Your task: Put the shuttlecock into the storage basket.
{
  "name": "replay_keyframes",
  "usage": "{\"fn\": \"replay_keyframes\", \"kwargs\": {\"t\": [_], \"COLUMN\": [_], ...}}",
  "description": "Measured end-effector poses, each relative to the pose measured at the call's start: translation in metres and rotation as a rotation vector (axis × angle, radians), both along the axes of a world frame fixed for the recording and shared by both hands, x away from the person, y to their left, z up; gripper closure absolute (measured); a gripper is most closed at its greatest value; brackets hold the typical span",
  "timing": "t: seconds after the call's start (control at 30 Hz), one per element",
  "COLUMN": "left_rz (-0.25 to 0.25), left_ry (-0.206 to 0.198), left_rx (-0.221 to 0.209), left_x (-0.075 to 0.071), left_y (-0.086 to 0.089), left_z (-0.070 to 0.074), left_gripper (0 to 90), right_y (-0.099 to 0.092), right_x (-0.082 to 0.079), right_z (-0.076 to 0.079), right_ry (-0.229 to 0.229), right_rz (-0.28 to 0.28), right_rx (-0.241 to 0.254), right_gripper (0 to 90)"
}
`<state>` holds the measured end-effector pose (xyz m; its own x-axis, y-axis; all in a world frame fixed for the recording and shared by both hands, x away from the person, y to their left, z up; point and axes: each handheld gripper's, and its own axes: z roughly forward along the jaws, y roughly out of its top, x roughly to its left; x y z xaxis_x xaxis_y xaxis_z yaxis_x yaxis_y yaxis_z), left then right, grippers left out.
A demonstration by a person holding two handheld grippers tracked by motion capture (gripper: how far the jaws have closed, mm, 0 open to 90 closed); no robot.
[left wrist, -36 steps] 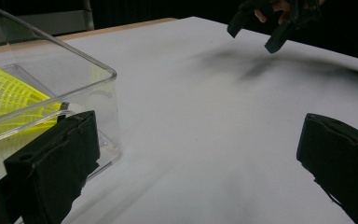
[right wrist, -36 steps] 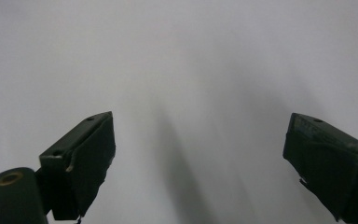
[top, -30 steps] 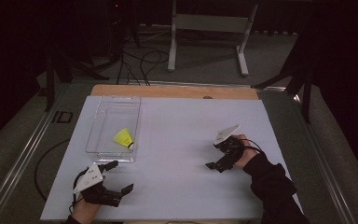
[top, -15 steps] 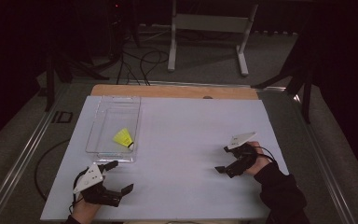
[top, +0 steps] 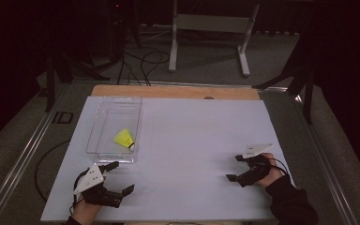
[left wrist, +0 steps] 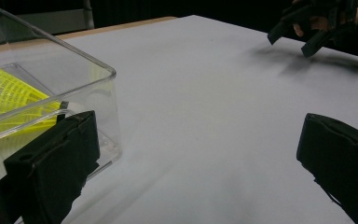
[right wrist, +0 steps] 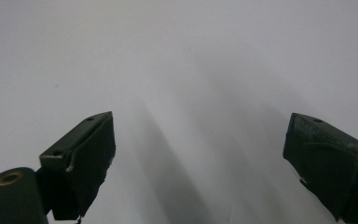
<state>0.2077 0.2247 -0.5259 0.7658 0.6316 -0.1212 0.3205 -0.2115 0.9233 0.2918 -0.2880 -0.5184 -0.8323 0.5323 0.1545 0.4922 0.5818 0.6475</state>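
Resting at the lower left of the high view, the left tool (top: 115,179) gapes wide just below the clear tray (top: 104,149) holding the yellow shuttlecock (top: 124,138), while the right tool (top: 237,168), equally wide and empty, sits lower right on the white tabletop (top: 187,140).

Parted jaws over white table (right wrist: 177,60)

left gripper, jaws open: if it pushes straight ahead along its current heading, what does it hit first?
Probably nothing soon. The left gripper points over bare white table; the clear box with the yellow shuttlecock sits beside its left jaw, maybe grazing it. Farther off stands the right gripper, depth unclear.
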Motion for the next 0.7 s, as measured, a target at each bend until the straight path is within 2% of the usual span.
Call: {"fn": "replay_keyframes", "kwargs": {"t": [0.37,0.7], "left_rz": [-0.002,-0.005], "left_ry": [0.000,0.001], "left_rx": [0.002,0.000], "left_x": [0.000,0.001], "left_y": [0.000,-0.001], "left_z": [0.000,-0.001], "left_gripper": [0.0,0.0], "right_y": [-0.027,-0.028], "right_x": [-0.016,-0.018], "right_z": [-0.007,-0.013], "right_ry": [0.002,0.004], "right_rz": [-0.089,-0.088], "right_rx": [0.022,-0.017], "right_gripper": [9.2,9.3]}}
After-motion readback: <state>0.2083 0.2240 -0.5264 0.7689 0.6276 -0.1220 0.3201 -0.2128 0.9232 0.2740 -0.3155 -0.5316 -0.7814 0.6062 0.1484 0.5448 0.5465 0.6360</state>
